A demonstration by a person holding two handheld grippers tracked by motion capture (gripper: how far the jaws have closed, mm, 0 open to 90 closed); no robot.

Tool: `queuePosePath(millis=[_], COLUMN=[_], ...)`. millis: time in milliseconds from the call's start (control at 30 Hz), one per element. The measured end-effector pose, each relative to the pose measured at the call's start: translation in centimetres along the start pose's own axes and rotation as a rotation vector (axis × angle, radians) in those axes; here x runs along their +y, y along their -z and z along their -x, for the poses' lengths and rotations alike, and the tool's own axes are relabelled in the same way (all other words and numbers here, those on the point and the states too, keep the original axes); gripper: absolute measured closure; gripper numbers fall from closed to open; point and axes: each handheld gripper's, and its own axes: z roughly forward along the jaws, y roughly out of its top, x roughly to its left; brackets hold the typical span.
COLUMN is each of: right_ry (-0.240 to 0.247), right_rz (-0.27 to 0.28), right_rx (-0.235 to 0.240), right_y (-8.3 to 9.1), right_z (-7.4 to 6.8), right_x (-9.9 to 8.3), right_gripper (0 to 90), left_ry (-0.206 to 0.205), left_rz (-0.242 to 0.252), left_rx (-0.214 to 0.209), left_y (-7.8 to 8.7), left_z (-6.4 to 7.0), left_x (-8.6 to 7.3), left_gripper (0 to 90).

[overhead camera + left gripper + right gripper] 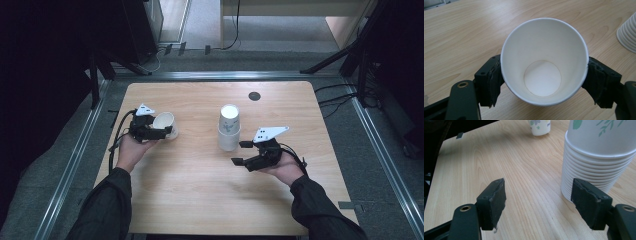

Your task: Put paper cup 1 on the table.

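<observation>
My left gripper (166, 129) is shut on a single white paper cup (164, 121) at the left of the wooden table (200, 185). In the left gripper view the cup (544, 50) faces me mouth first, empty, with a pad (495, 80) pressed on each side of its wall. A stack of upside-down paper cups (229, 129) with a green leaf print stands mid-table. My right gripper (239, 152) stands open just right of the stack. In the right gripper view the stack (596, 157) rises beside the right pad (586, 202), and nothing lies between the jaws.
A small black round grommet (254, 96) sits near the table's far edge. The stack's rims (627, 35) show at the right of the left gripper view. The held cup (539, 126) shows far off in the right gripper view. Metal rails and cables run along the floor around the table.
</observation>
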Motion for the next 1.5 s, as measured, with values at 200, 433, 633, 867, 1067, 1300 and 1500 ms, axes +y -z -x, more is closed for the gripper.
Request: queuePosePath(millis=[200,433,633,867,1067,1300,1500], right_ry=[-0.005,-0.006,-0.009,-0.012,-0.017,-0.016,-0.020], right_rz=[-0.004,-0.002,-0.002,0.000,0.003,-0.002,0.000], right_rx=[-0.003,-0.002,-0.003,-0.003,-0.004,-0.001,-0.003], right_y=[0.0,0.0,0.0,0.1,0.1,0.1,0.2], right_z=[0.1,0.1,0.2,0.2,0.3,0.3,0.4], right_x=[-0.1,-0.1,-0.1,-0.1,0.0,-0.1,-0.1], right_gripper=[28.4,28.6,28.7,28.8,28.8,28.8,28.8], left_ry=[0.001,0.004,0.020,0.036,0.055,0.051,0.047], left_rz=[-0.024,-0.029,-0.048,-0.039,-0.033,-0.015,-0.006], left_rx=[-0.004,-0.017,-0.041,-0.053,-0.067,-0.067,-0.068], left_y=[-0.4,-0.7,-1.0,-0.7,-0.5,-0.1,0.5], left_z=[0.1,0.2,0.2,0.0,0.0,0.0,0.2], left_x=[0.0,0.0,0.0,0.0,0.1,0.2,0.3], left_gripper=[23.3,22.1,13.3,12.7,6.9,1.8,1.8])
